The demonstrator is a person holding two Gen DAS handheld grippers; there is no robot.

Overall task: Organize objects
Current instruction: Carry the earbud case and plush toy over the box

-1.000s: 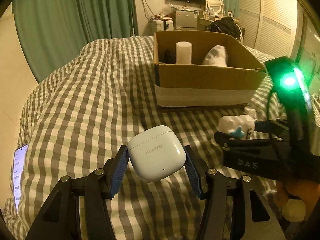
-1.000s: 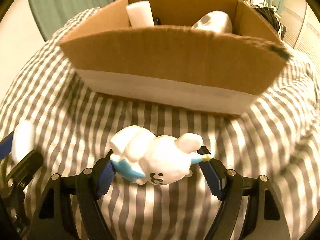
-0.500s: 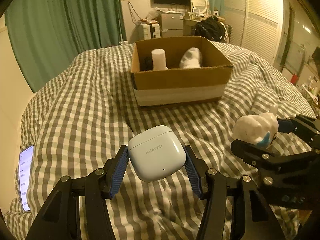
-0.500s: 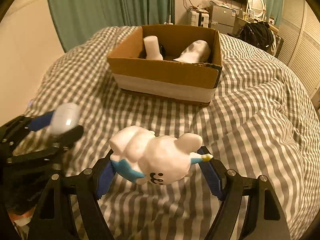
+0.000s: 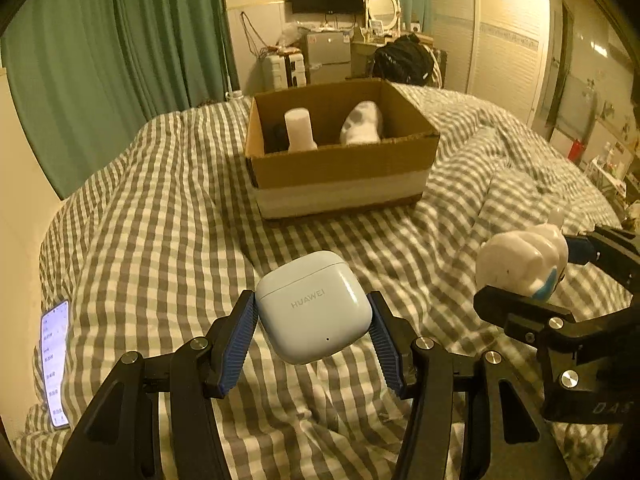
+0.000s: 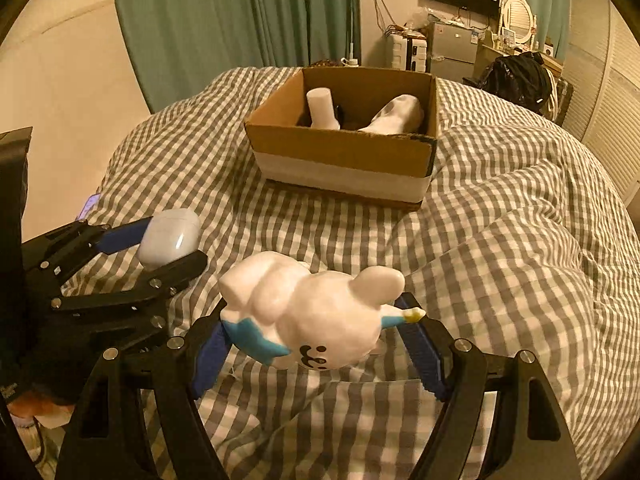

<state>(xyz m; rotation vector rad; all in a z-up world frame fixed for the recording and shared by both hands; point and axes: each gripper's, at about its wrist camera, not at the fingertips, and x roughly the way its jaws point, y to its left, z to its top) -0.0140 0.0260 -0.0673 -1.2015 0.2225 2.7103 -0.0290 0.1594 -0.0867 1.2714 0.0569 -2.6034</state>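
My left gripper (image 5: 314, 330) is shut on a pale blue earbud case (image 5: 314, 306) and holds it above the checked bedspread. It also shows in the right wrist view (image 6: 170, 236). My right gripper (image 6: 316, 336) is shut on a white rabbit figurine (image 6: 312, 312) with blue trim, also seen at the right of the left wrist view (image 5: 524, 260). An open cardboard box (image 5: 344, 168) stands further back on the bed, well apart from both grippers. It holds a white cylinder (image 5: 299, 130), a white rounded object (image 5: 362, 122) and something dark behind the cylinder.
A lit phone (image 5: 54, 364) lies at the bed's left edge. Green curtains (image 5: 120, 52) hang behind. A desk with a black bag (image 5: 404, 62) and a cabinet stands beyond the bed. The bedspread (image 6: 500, 240) is rumpled on the right.
Both grippers have pulled back and up from the box, which now looks smaller and farther. Each still holds its object.
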